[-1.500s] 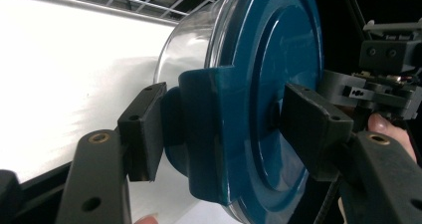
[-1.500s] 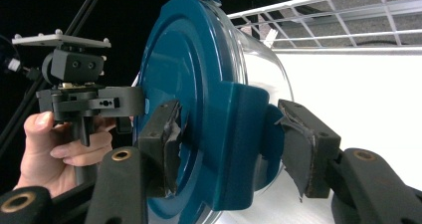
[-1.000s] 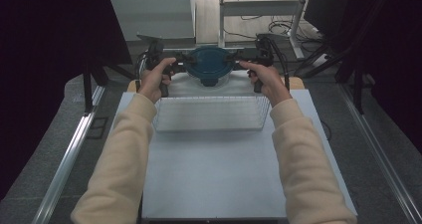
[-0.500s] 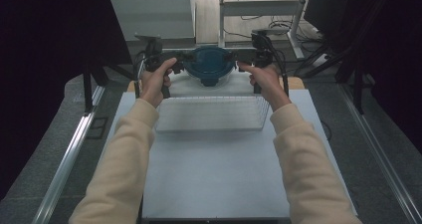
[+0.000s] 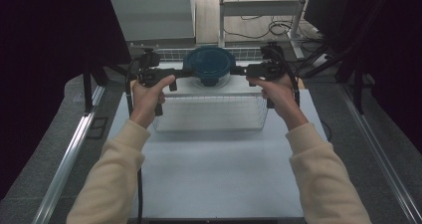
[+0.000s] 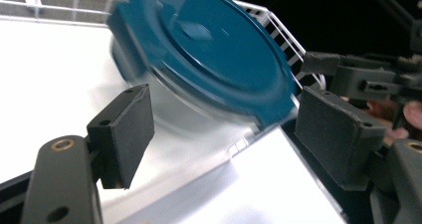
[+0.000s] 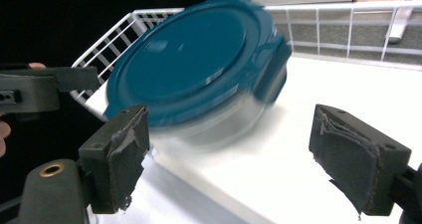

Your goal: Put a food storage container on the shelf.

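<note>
A round clear container with a teal lid (image 5: 209,63) stands on a white shelf (image 5: 234,88) at the far side of the table. My left gripper (image 5: 185,74) points at it from the left and my right gripper (image 5: 238,70) from the right. In the left gripper view the container (image 6: 199,59) is blurred and lies ahead of the open left gripper (image 6: 224,127), outside its pads. The right gripper view has the container (image 7: 194,64) ahead of the open right gripper (image 7: 236,154), also outside its pads. I cannot tell whether either one's tips touch the container.
A white wire basket (image 5: 209,113) sits on the white table (image 5: 214,174) just in front of the shelf. A white wire rail (image 7: 348,20) borders the shelf behind the container. Metal frame rails (image 5: 69,154) run along both table sides.
Both hands have drawn slightly outward and toward me, away from the container. The container has stayed in about the same place.
</note>
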The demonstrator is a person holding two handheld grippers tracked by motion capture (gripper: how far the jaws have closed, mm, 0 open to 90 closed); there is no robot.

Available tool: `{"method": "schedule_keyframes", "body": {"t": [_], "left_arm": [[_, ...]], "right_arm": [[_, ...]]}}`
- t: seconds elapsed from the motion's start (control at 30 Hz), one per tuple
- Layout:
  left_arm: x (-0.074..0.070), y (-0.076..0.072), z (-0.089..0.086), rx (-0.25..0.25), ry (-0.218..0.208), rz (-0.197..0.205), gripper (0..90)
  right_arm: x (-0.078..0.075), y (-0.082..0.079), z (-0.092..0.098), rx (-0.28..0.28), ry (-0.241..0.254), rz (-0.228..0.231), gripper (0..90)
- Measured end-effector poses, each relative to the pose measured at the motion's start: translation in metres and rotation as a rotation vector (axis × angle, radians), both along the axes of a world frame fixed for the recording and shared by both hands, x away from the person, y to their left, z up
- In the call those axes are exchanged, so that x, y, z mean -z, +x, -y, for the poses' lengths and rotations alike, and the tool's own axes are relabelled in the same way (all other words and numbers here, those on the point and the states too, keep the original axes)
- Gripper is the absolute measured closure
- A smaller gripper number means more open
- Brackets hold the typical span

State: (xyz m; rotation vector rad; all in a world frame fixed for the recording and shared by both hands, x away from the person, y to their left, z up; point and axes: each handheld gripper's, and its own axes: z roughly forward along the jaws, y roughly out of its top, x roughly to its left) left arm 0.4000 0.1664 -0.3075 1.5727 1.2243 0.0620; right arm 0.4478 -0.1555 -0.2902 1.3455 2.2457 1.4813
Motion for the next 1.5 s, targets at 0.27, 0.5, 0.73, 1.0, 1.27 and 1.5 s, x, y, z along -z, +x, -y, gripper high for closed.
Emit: {"method": "schedule_keyframes", "body": {"t": [0.27, 0.5, 0.73, 1.0, 1.27, 1.5], "left_arm": [[0.003, -0.057, 0.011, 0.077, 0.087, 0.089, 24.4], [0.023, -0.094, 0.016, 0.107, 0.174, 0.131, 24.7], [0.061, -0.124, 0.012, 0.133, 0.187, 0.121, 25.3], [0.086, -0.143, 0.005, 0.144, 0.188, 0.098, 25.6], [0.112, -0.16, 0.002, 0.154, 0.212, 0.062, 25.8], [0.142, -0.167, 0.002, 0.17, 0.221, -0.003, 26.0]], "right_arm": [[0.009, -0.054, 0.012, -0.051, -0.042, 0.101, 18.6], [0.039, -0.089, 0.019, -0.105, -0.075, 0.123, 20.3], [0.075, -0.117, 0.033, -0.124, -0.08, 0.108, 20.9], [0.111, -0.135, 0.041, -0.149, -0.101, 0.062, 23.1], [0.137, -0.147, 0.046, -0.156, -0.14, 0.035, 23.1], [0.148, -0.157, 0.048, -0.165, -0.159, 0.026, 23.1]]}}
